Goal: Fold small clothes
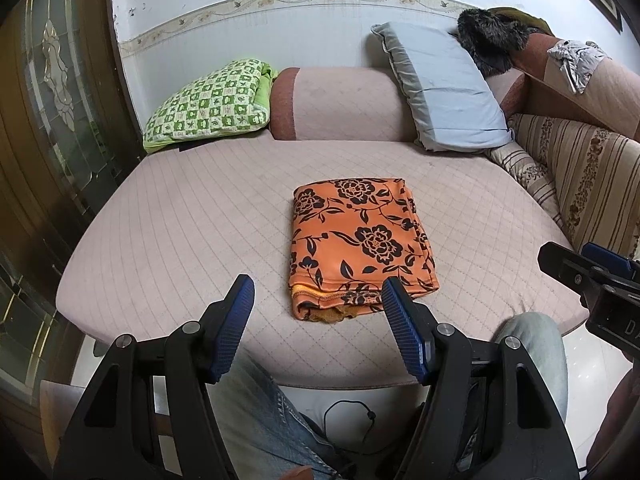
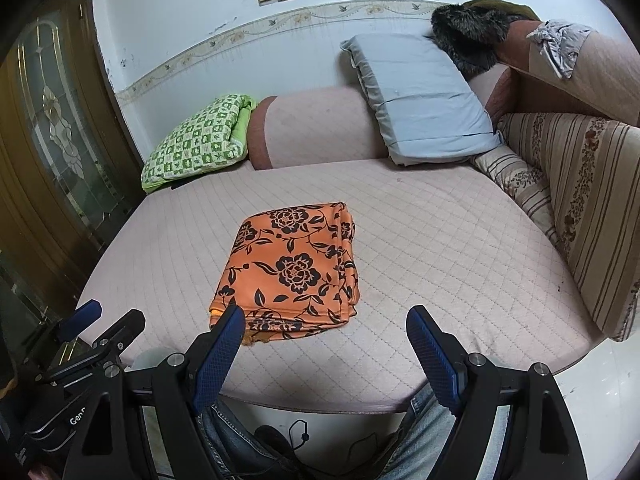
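The orange floral garment (image 1: 362, 246) lies folded into a rectangle on the pink quilted sofa seat (image 1: 180, 220), long axis running from the near edge toward the backrest. Left gripper (image 1: 318, 300) and right gripper (image 2: 326, 330) hover at the near edge, fingers spread wide, holding nothing. Only the left view shows the person's knee (image 1: 532, 336) clearly.

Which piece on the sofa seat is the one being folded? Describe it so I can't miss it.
Start from the wide pink quilted seat cushion. Near its front edge, just ahead of both open grippers, lies a folded orange cloth as a flat rectangle. Its black flower print separates it from the green checked pillow and the pale blue pillow at the back.
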{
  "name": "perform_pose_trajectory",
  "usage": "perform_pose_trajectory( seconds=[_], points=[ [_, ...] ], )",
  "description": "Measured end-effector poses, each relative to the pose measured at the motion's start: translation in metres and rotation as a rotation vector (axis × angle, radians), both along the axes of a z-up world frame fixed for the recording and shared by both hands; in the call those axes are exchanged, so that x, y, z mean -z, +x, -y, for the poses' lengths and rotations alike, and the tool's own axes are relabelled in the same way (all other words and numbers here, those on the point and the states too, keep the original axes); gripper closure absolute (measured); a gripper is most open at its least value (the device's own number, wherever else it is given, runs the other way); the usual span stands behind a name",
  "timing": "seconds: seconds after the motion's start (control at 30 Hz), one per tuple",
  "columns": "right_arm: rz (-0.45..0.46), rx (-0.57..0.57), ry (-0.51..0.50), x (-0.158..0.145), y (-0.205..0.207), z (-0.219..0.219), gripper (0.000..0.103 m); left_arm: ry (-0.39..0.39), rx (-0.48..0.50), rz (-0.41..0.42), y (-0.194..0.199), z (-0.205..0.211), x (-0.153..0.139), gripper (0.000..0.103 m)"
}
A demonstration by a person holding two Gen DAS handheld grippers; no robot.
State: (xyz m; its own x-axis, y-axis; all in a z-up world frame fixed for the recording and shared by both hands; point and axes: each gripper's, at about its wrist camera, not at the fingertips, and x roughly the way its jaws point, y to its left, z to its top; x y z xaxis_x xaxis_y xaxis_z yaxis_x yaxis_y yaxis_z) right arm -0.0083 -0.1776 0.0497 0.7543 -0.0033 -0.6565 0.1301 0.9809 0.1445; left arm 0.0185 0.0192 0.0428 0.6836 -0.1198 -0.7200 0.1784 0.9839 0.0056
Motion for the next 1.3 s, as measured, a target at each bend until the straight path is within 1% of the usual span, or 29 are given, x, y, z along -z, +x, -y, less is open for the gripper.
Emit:
perform_pose_trajectory(
  seconds=[0.97,1.3],
  points=[
    [-0.007,-0.011,-0.001,0.003,0.006,0.011,0.022,0.012,-0.012,-0.020,0.004,0.003,0.007,0.036],
    [-0.021,-0.018,-0.003,0.006,0.011,0.015,0.022,0.044,-0.040,-0.026,0.011,0.002,0.013,0.036]
  ],
)
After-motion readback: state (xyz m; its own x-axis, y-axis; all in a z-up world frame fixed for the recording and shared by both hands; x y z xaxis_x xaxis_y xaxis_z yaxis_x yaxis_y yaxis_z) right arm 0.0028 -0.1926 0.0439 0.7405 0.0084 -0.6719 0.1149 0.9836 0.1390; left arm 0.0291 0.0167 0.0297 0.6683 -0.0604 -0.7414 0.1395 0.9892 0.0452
